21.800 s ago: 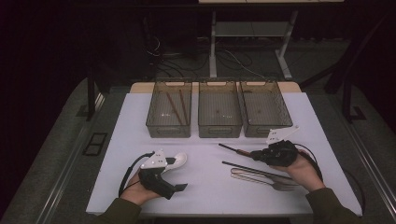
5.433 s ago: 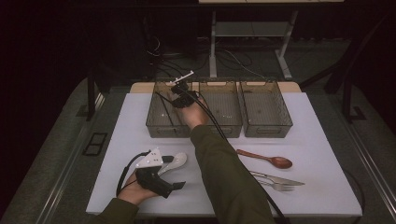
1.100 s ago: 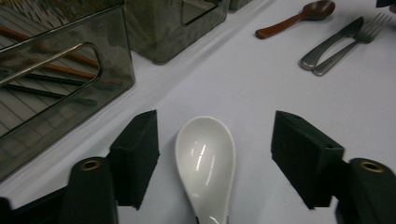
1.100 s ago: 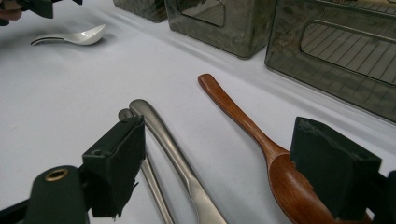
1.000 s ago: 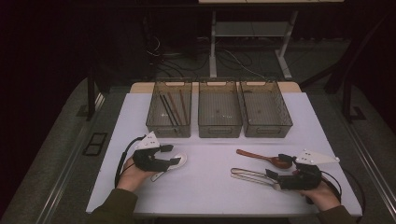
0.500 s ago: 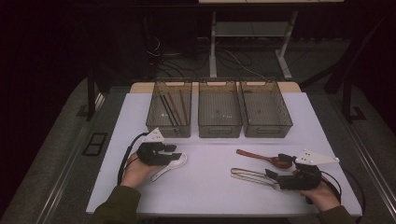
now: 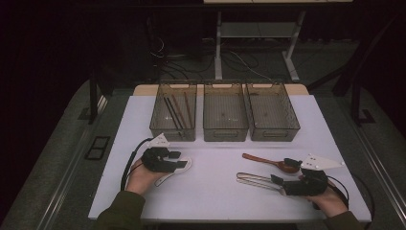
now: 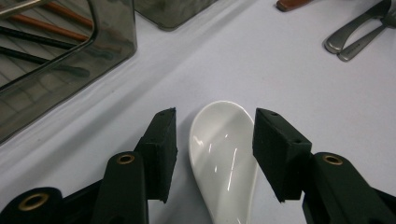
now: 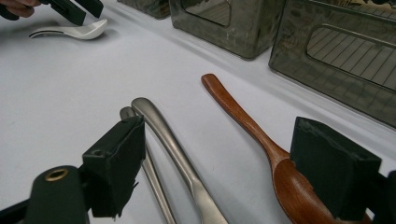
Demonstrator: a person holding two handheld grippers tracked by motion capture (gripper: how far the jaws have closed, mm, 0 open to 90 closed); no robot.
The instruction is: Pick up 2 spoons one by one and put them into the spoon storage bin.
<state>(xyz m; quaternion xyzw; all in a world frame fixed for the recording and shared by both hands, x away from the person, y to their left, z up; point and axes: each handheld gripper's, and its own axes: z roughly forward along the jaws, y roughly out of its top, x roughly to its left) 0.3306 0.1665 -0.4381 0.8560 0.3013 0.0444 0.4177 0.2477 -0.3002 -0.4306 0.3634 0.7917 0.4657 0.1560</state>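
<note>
From the high view the whole white worktop (image 7: 215, 187) is laid out: three smoky translucent plastic bins stand in a row at its twelve o'clock edge, and the left bin (image 7: 173, 113) holds several dark and reddish chopsticks (image 7: 174, 111), while the left tongs (image 7: 178, 160) sit near eight o'clock and the right tongs (image 7: 282, 172) near four o'clock, each in a hand coming in from six o'clock. The left gripper view gives what the overhead cannot: the glossy white ceramic soup spoon (image 8: 227, 156) lies flat on the worktop with its bowl pointing to twelve o'clock, between the two black foam pads (image 8: 163, 151), and a sliver of daylight shows on either side, so the left tongs stand partly open around it without pressing; their jaws have just been opening a little after a brief squeeze. The right gripper view adds the close detail at the other side: the right tongs stand wide open and grip nothing, straddling the brushed-metal cutlery handles (image 9: 170, 149) and the reddish-brown wooden spoon (image 9: 261, 158), whose bowl lies just beside the pad at three o'clock; whether that pad touches the wood I cannot tell.
</note>
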